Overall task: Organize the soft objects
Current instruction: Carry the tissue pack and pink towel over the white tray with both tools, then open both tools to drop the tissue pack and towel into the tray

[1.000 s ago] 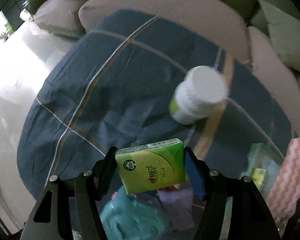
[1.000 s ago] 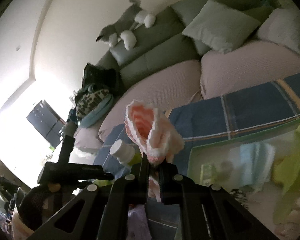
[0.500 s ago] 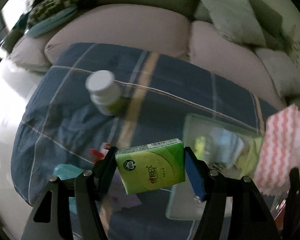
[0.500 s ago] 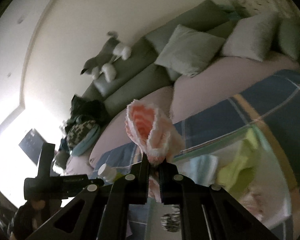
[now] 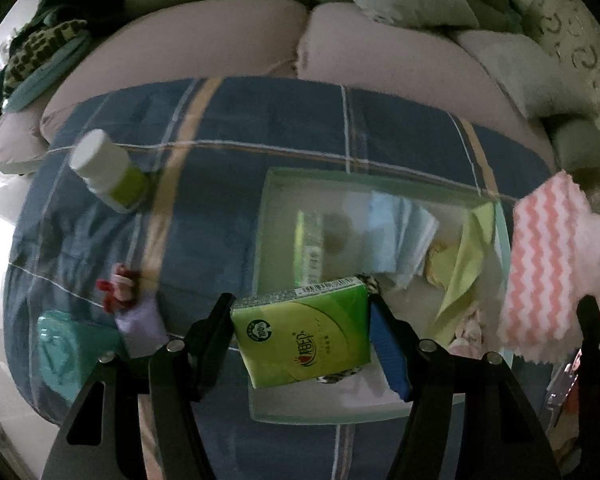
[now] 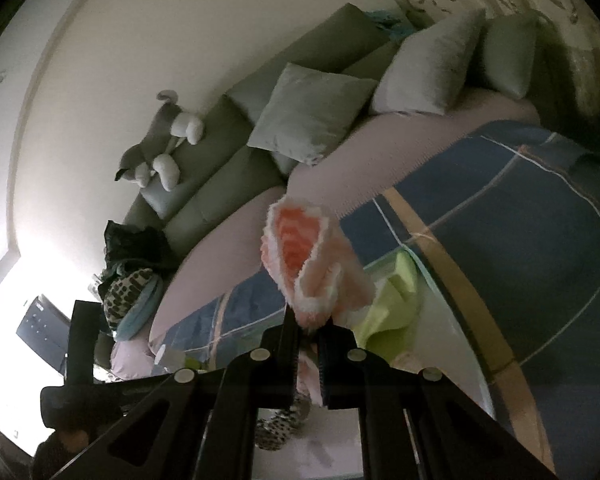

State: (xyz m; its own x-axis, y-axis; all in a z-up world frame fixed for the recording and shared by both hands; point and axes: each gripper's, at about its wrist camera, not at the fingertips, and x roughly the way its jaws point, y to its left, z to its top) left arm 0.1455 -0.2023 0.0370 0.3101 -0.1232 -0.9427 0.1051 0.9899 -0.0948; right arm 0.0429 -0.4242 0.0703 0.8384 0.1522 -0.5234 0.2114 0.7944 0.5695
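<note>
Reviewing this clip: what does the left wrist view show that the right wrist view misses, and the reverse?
Only the left wrist view shows the left gripper clamping the green tissue pack, the whole white tray with blue folded cloths, the teal case and the purple cloth.

Only the right wrist view shows the right gripper shut on the pink cloth, the grey plush toy on the sofa back, and the wall.

Both show the pink zigzag cloth, the yellow-green cloth, the white-capped bottle, the plaid blanket and the sofa cushions.
</note>
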